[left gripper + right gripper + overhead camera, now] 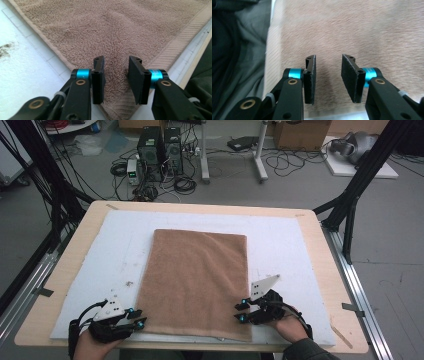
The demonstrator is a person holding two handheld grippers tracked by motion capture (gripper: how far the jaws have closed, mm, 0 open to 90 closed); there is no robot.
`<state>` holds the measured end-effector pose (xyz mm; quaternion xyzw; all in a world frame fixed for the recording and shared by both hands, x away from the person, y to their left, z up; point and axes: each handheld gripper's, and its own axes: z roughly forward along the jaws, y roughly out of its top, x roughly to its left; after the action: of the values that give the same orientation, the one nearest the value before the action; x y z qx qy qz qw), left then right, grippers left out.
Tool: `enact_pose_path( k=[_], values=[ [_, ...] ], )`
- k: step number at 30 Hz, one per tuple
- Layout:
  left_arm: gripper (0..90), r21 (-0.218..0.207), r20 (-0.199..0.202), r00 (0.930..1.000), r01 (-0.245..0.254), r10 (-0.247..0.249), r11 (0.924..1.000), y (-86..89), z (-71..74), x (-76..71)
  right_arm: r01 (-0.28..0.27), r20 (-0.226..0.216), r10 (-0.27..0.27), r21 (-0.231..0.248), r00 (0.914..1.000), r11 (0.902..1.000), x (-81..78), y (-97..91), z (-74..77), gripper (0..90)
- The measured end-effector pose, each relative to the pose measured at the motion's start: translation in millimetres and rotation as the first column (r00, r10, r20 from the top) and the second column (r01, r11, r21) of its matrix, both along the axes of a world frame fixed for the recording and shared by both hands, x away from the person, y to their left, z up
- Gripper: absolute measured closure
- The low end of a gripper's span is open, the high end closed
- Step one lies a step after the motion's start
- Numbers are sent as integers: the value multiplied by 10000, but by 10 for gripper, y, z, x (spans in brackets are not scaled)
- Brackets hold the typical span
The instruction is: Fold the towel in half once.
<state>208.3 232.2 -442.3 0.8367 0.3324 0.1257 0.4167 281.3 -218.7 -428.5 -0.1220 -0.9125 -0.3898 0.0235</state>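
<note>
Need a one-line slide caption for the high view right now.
Both tongs, left and right, open at the near corners of a brown towel lying flat on a white mat.

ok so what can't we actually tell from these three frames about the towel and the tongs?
- Towel layers: high view shows a flat top face, so whether it is folded is unclear.
- Towel weave: smeared by motion blur in the right gripper view.
- Left tongs height above the corner: jaws stand apart, but contact underneath is hidden by the pads.
- Right tongs: the near hem is cut off by the bottom edge.
</note>
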Motion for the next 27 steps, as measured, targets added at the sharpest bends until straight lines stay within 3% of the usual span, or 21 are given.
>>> enact_pose_path(
  k=[7, 13, 19, 27],
  values=[
    [532, -556, 243, 9997, -47, 61, 9984, -14, 99, 103, 837, 214, -848, 493, 9962, 9953, 152, -4, 93, 483],
    [438, -958, 460, 9987, -183, 228, 9952, -24, 179, 278, 1522, 514, -1562, 742, 9864, 9856, 265, -9, 170, 355],
    [373, -1275, 456, 9982, -317, 378, 9913, -63, 226, 490, 1905, 714, -1967, 853, 9779, 9780, 369, -18, 262, 298],
    [358, -1392, 621, 9965, -469, 560, 9892, -91, 338, 738, 2328, 926, -2386, 692, 9667, 9701, 581, 29, 376, 253]
  ],
)
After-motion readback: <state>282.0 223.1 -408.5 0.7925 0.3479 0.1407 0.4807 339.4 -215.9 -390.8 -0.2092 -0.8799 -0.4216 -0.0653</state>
